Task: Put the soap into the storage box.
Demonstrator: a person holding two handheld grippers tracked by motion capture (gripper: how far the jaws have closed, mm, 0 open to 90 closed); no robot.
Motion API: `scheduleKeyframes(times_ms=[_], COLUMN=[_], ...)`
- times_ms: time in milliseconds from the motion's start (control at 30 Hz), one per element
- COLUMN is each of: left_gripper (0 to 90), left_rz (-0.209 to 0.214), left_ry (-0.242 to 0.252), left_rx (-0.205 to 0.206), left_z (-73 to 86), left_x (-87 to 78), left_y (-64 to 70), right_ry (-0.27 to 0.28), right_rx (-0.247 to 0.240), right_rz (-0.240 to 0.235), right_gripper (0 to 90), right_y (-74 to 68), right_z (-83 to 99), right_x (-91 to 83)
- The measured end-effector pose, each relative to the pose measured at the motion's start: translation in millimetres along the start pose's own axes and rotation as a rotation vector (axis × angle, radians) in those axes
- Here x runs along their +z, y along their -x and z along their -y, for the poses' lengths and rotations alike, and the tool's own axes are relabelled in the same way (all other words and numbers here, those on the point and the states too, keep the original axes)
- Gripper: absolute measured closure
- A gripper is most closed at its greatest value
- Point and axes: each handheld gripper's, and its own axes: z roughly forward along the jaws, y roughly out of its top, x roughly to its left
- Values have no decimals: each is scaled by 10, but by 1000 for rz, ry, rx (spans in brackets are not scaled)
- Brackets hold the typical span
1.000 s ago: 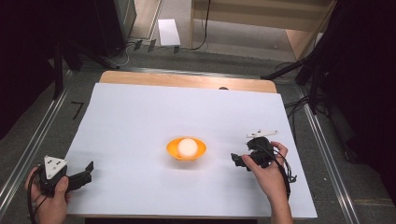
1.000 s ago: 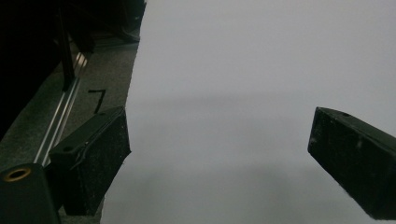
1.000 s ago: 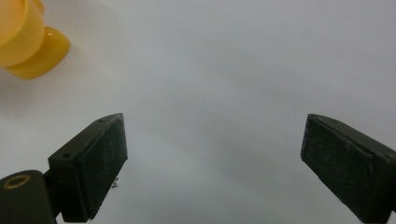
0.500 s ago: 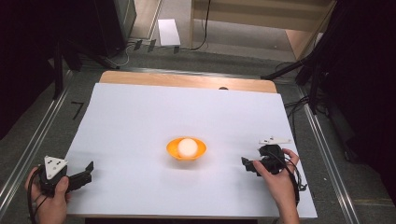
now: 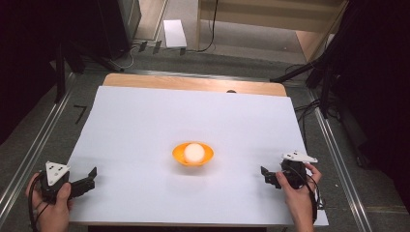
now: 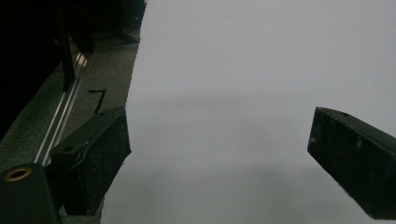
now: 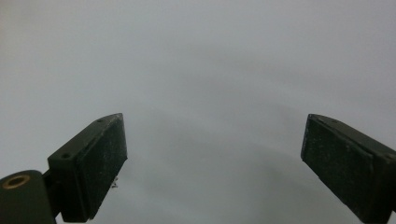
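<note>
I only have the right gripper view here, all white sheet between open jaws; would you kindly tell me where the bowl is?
Observer: The orange bowl sits mid-table, left of the right tool, apart from it.
Operator: Thank you. Is anything in it?
Observer: Yes, a white ball rests inside.
Operator: And where is the left tool?
Observer: The left tool is at the sheet's near left corner, jaws open, holding nothing.
</note>
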Motion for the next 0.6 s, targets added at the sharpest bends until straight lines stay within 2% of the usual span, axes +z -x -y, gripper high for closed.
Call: scheduleKeyframes(times_ms=[133,200,367,600], left_gripper=[63,63,63,63], left_rz=[2,2,4,3], left_ry=[-1,-1,-3,-6], left_rx=[1,0,0,-1], left_z=[-1,-1,-2,-4], left_x=[-1,-1,0,3], left_y=[-2,-1,-6,-6], right_ry=[27,60,117,162], right_rx=[10,21,39,73], right_rz=[2,-6,31,9], right_gripper=[74,91,131,137], right_y=[69,108,209,285], right_z=[97,139,282,334], right_x=[-23,-62,-132,-190])
